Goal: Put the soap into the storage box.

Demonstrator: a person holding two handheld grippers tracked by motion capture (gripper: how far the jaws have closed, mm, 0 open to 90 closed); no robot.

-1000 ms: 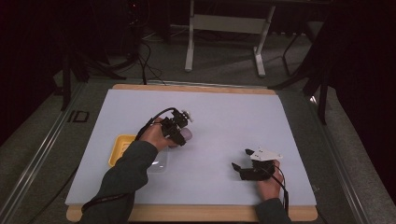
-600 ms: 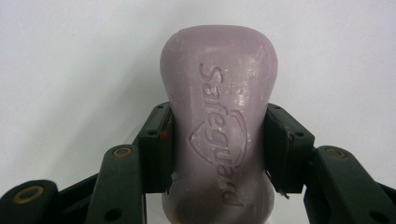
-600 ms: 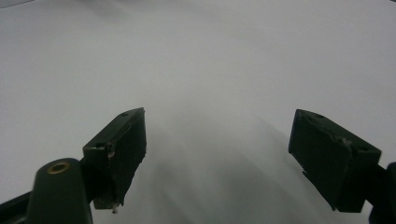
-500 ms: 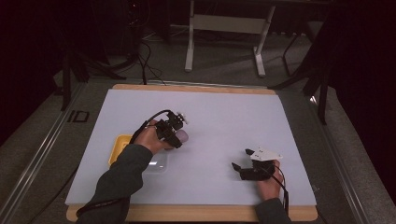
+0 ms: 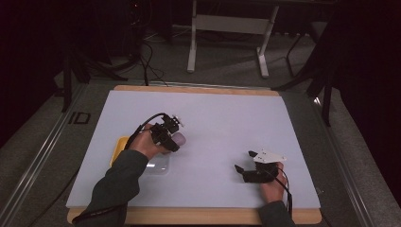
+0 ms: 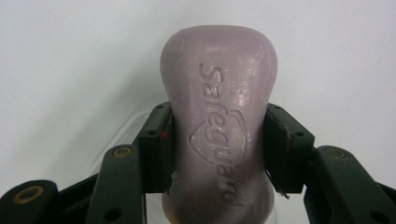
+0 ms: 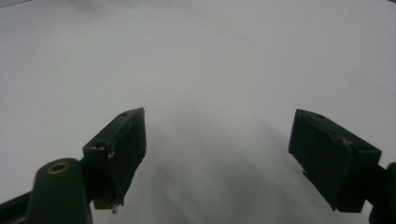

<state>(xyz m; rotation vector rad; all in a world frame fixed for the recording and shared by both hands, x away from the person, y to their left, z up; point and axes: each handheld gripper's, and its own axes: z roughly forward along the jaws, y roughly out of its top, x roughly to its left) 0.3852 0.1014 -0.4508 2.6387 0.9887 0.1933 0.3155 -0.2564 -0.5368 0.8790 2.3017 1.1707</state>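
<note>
A lilac bar of soap [image 6: 217, 70] stamped "Safeguard" stands lengthwise between the jaws of my left gripper [image 6: 217, 149], whose pads press on both of its sides. In the high view, the left gripper [image 5: 171, 141] holds the soap [image 5: 181, 139] over the left half of the white table top [image 5: 227, 118], just right of a yellow dish [image 5: 119, 147] and a clear plastic piece [image 5: 158, 166]. My right gripper [image 5: 243, 161] rests low near the front right of the table. In the right gripper view, the right gripper [image 7: 219, 154] stands open, with bare white surface between its jaws.
The table top has a wooden edge [image 5: 198, 215] along the front. Beyond the far edge stand a metal stand's legs [image 5: 227, 42] and cables on the dark floor. A rail [image 5: 42, 156] runs along the table's left side.
My left hand has carried the soap a little to the left and nearer to the front, toward the yellow dish. The right hand has kept still.
</note>
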